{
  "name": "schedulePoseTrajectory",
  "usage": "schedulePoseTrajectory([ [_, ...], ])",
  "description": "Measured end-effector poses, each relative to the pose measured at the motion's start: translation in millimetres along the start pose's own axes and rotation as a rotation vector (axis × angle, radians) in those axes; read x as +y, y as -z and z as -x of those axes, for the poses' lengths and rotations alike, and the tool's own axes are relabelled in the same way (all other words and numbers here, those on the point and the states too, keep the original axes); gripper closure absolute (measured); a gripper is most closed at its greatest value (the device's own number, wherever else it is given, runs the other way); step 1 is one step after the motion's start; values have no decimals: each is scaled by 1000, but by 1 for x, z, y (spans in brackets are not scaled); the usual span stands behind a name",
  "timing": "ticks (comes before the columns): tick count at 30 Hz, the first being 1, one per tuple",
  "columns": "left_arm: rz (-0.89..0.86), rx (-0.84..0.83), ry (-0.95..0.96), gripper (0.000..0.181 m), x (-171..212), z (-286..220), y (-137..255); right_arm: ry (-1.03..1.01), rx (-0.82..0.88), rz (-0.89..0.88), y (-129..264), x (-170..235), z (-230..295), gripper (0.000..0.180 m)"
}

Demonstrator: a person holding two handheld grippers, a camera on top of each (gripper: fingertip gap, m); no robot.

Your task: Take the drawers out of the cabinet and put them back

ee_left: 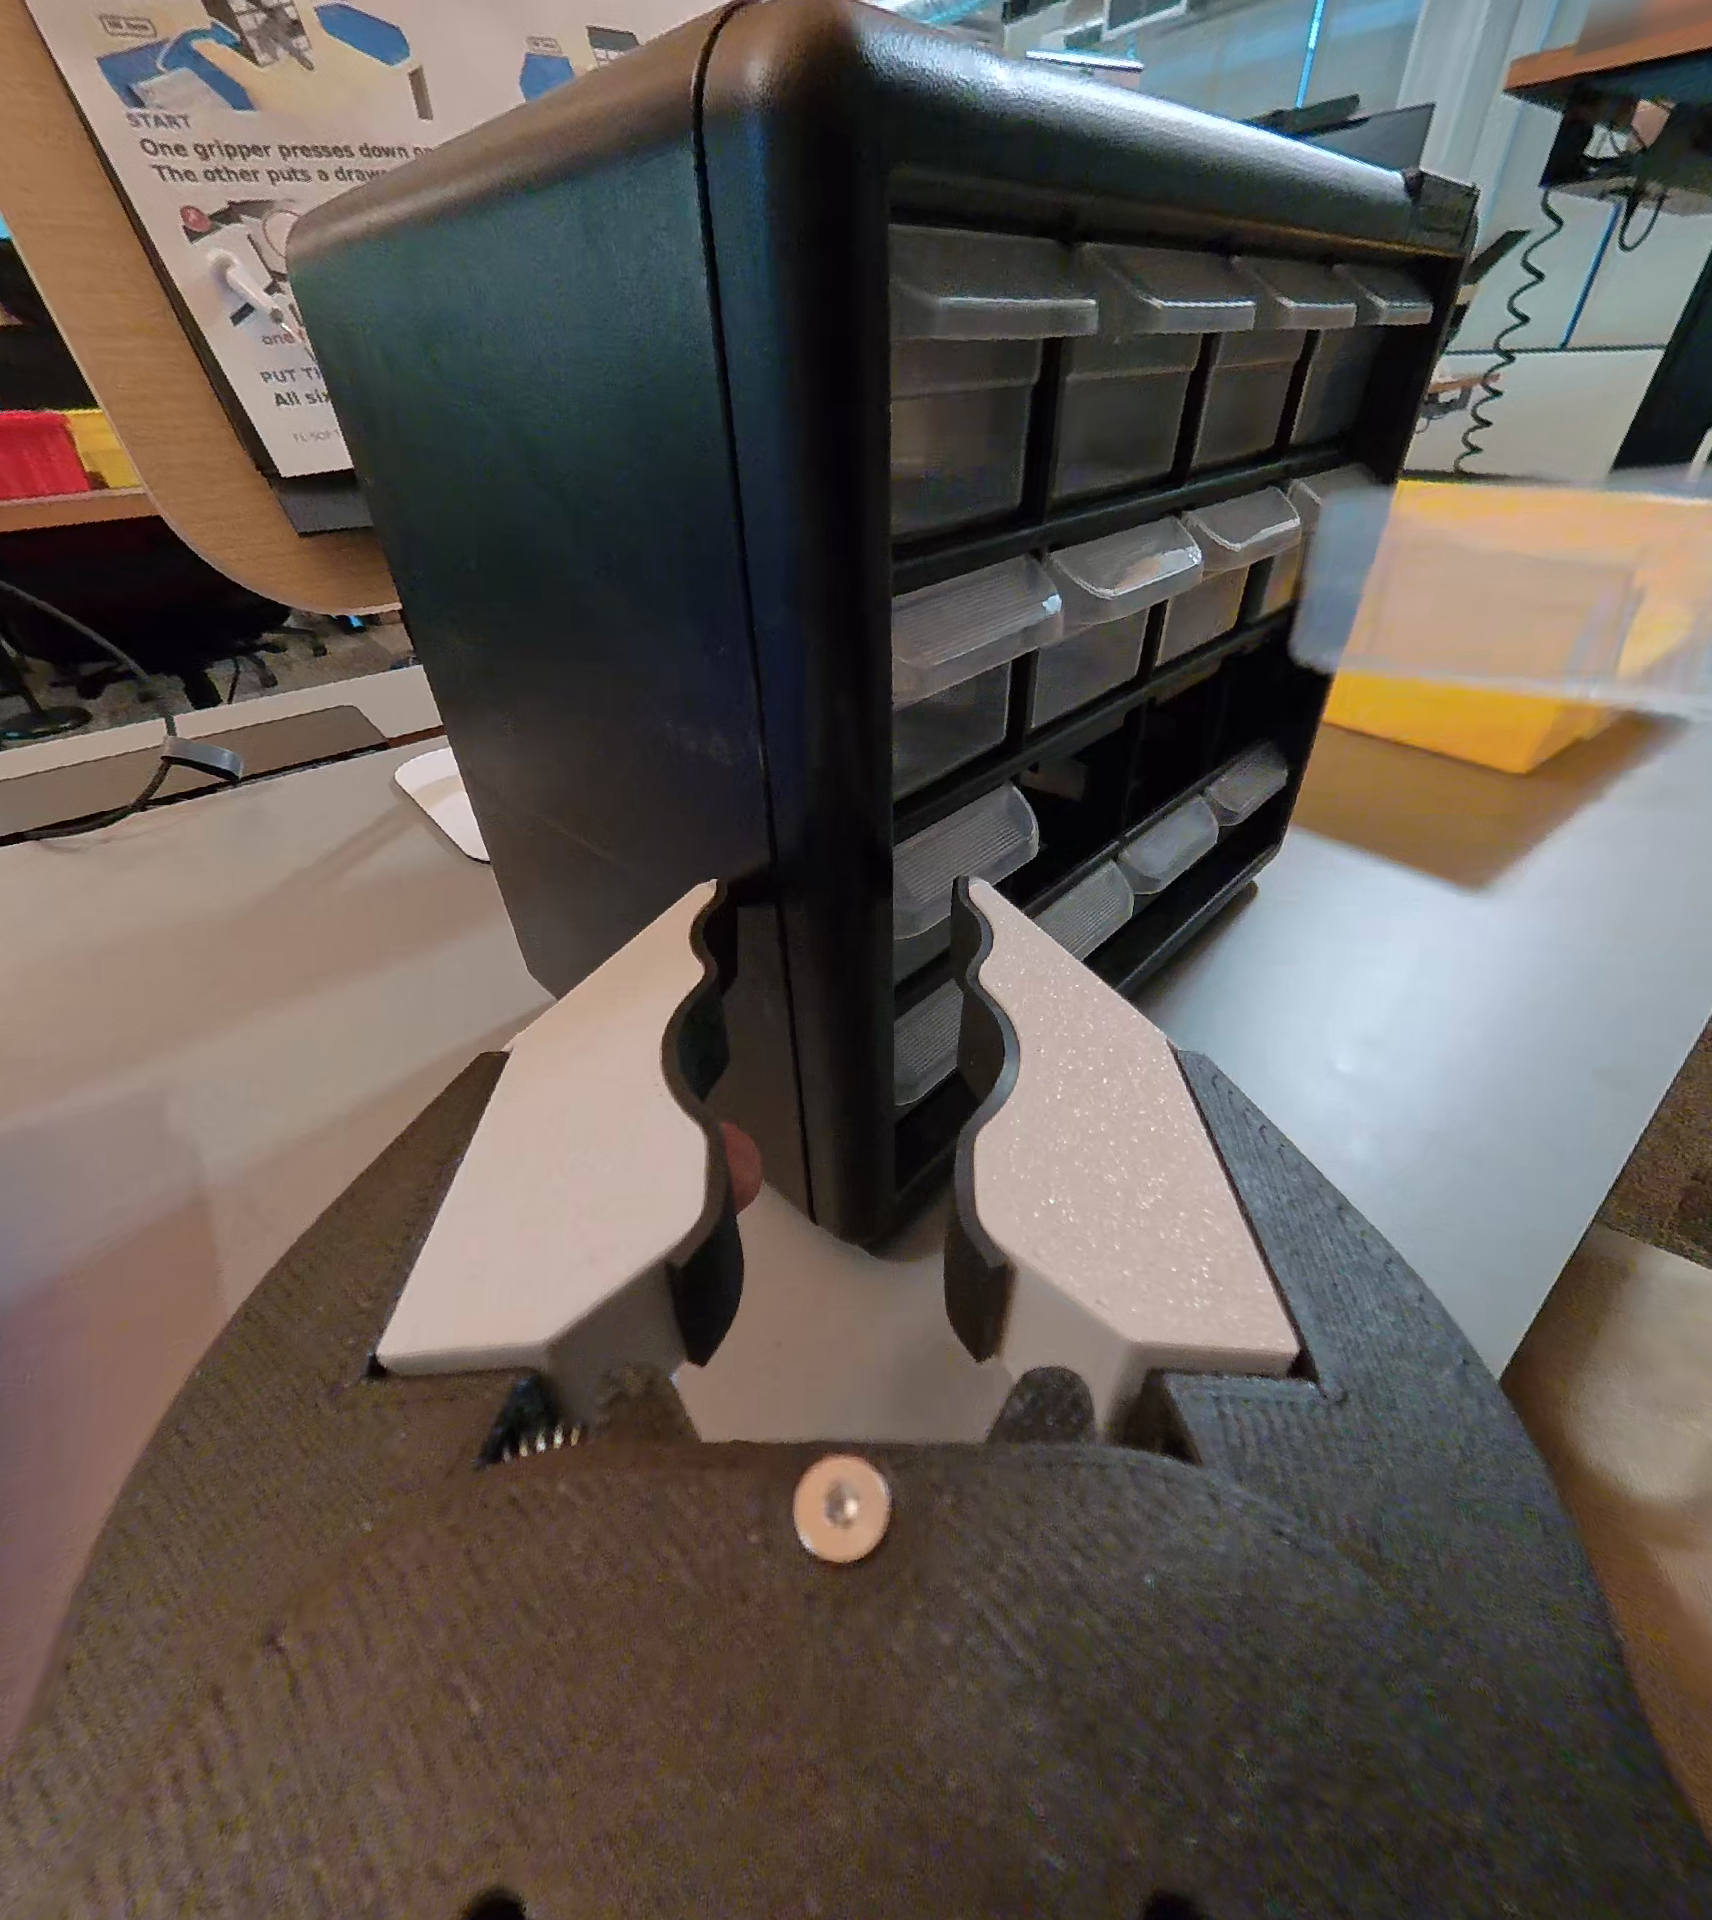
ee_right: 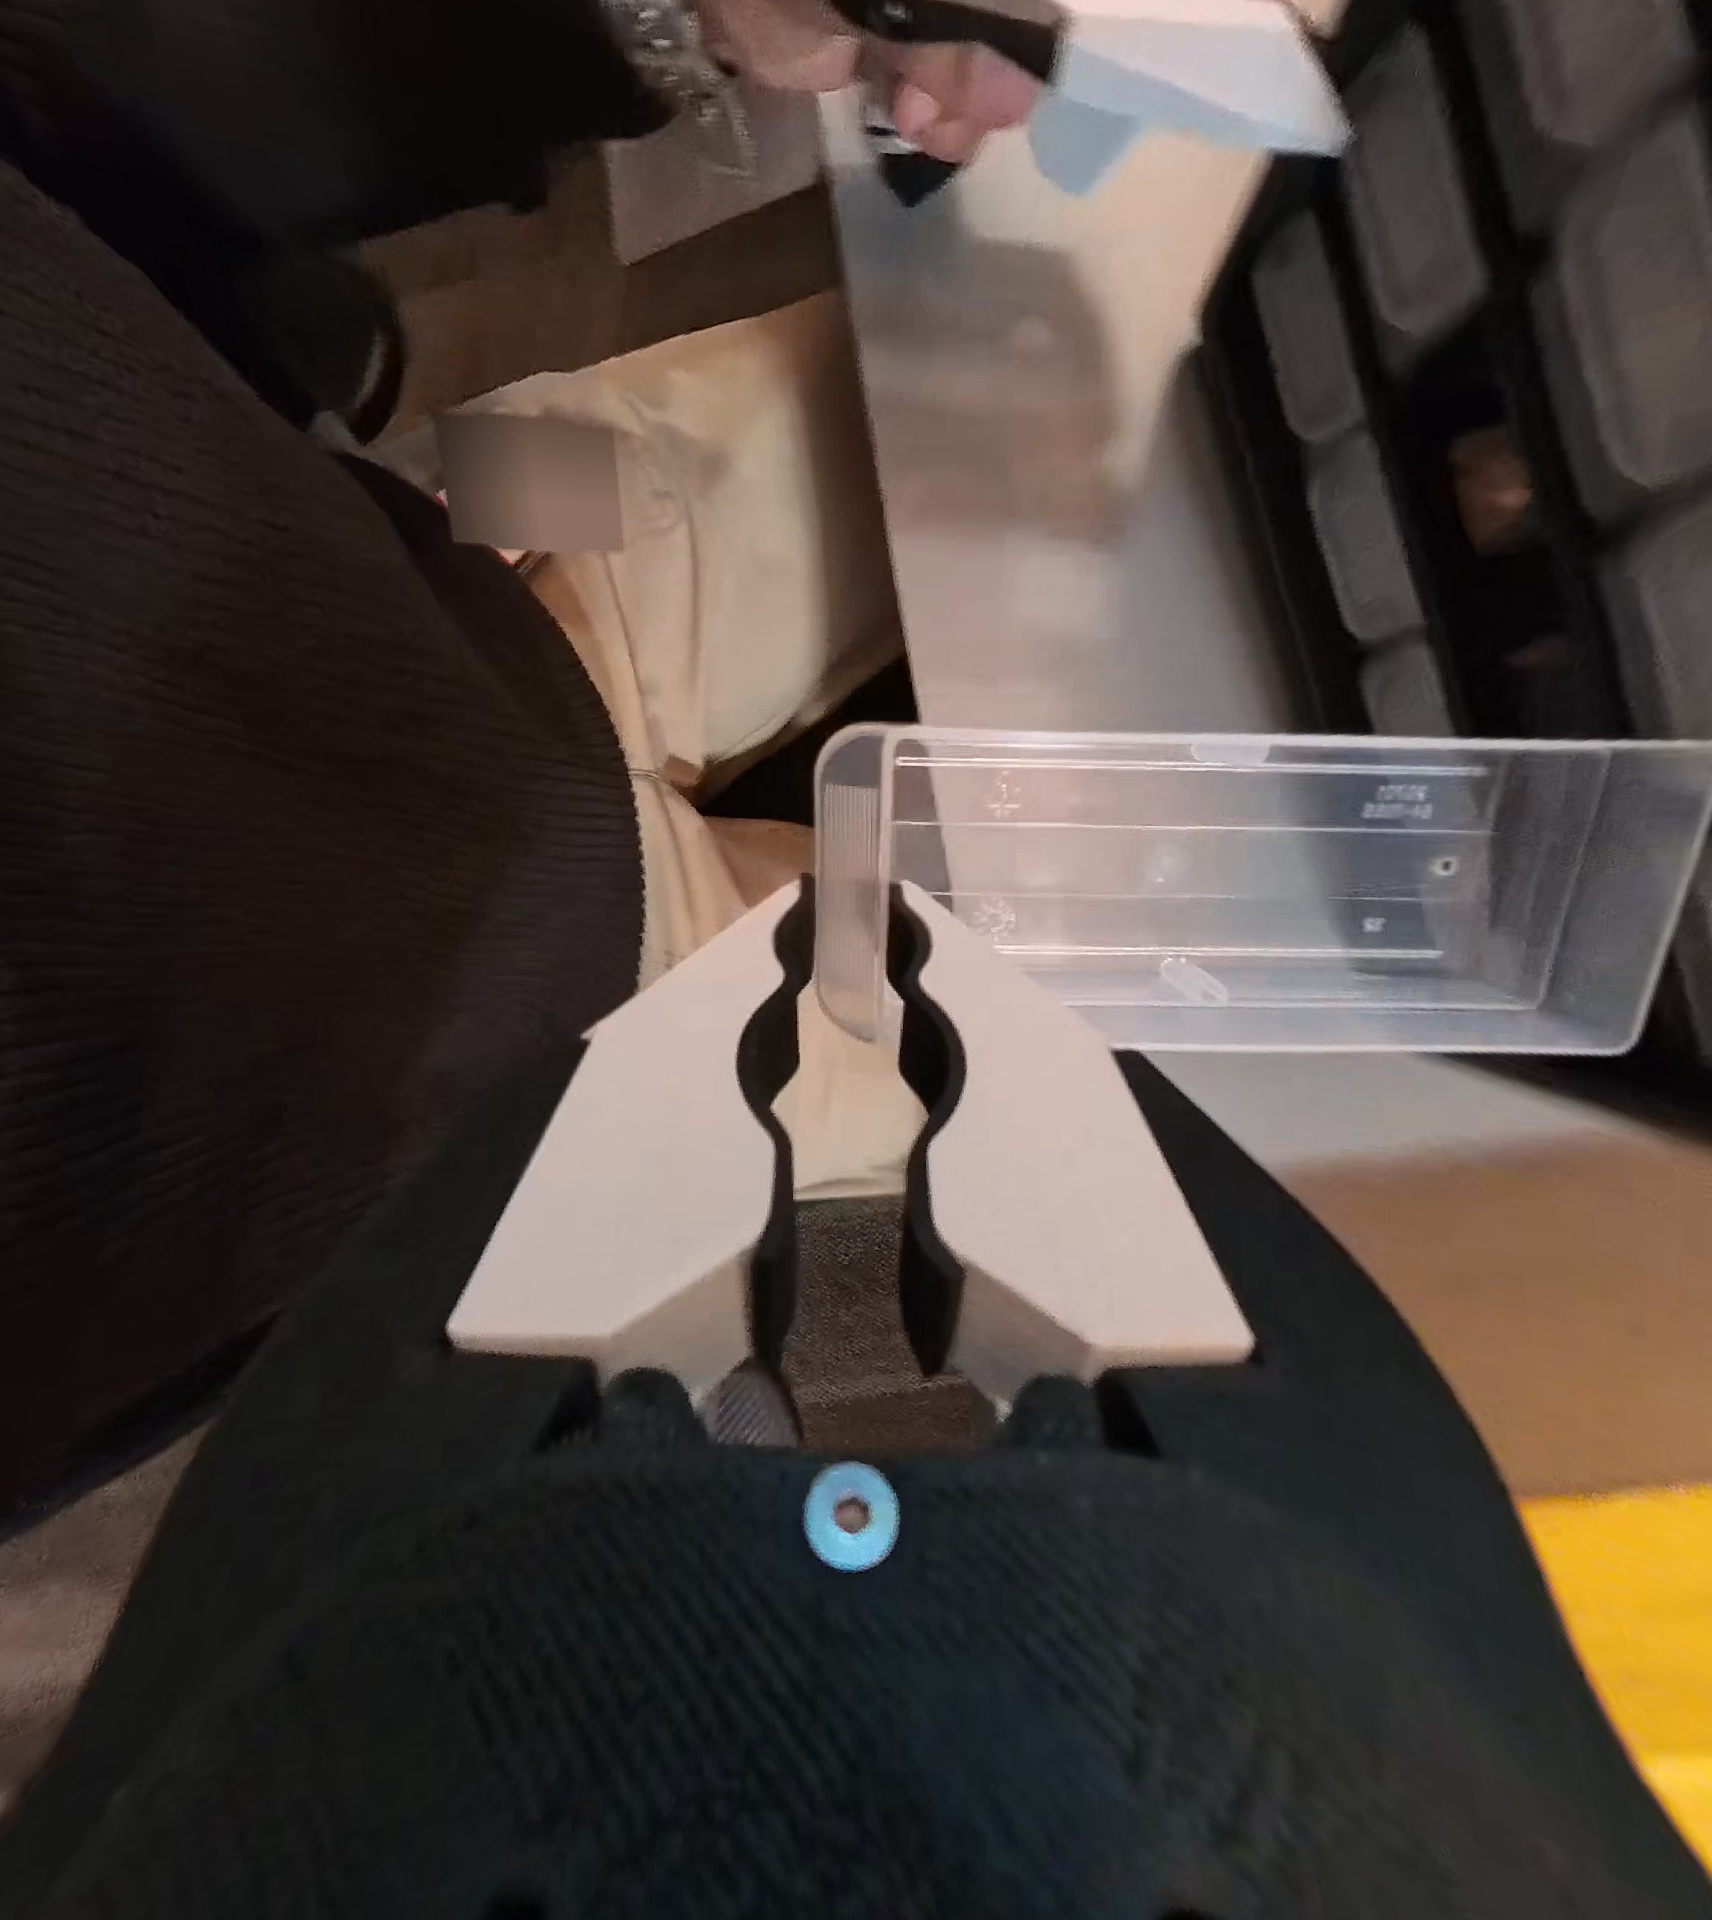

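Drawer [ee_right: 1247, 894] (clear) in right claw [ee_right: 850, 935]

Both tools look alike. The left gripper [ee_left: 836, 904] has two pale grey wedge-shaped fingers [ee_left: 571, 1143] lined inside with wavy black pads, set in a rounded black body with a ribbed printed texture and one silver screw [ee_left: 840, 1508] at its middle. The right gripper [ee_right: 852, 904] has the same pale fingers [ee_right: 644, 1164] and black pads, with a bluish screw [ee_right: 851, 1516]. The person wears a dark ribbed sleeve [ee_right: 156, 831] and cream trousers [ee_right: 727, 582].
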State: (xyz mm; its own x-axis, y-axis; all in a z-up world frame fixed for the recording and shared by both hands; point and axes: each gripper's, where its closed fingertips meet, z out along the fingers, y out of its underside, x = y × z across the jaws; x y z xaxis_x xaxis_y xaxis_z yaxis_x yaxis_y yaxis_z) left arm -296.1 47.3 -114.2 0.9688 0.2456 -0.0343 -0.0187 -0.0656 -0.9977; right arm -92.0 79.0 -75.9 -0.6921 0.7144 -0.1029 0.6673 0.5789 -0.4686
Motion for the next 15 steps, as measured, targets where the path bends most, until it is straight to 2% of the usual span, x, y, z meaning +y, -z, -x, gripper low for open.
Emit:
schedulePoseTrajectory([
  [5, 0, -10, -5, 144, 0, 0, 0, -215, 193, -119, 71, 41, -36, 168],
  [10, 1, -22, -10, 145, 0, 1, -1, -560, 440, -212, 137, 117, -133, 168],
  [12, 2, -26, -14, 145, 0, 1, -1, -730, 510, -232, 148, 155, -175, 168],
  [15, 3, -28, -17, 145, 0, 2, -2, -923, 523, -174, 135, 207, -220, 168],
])
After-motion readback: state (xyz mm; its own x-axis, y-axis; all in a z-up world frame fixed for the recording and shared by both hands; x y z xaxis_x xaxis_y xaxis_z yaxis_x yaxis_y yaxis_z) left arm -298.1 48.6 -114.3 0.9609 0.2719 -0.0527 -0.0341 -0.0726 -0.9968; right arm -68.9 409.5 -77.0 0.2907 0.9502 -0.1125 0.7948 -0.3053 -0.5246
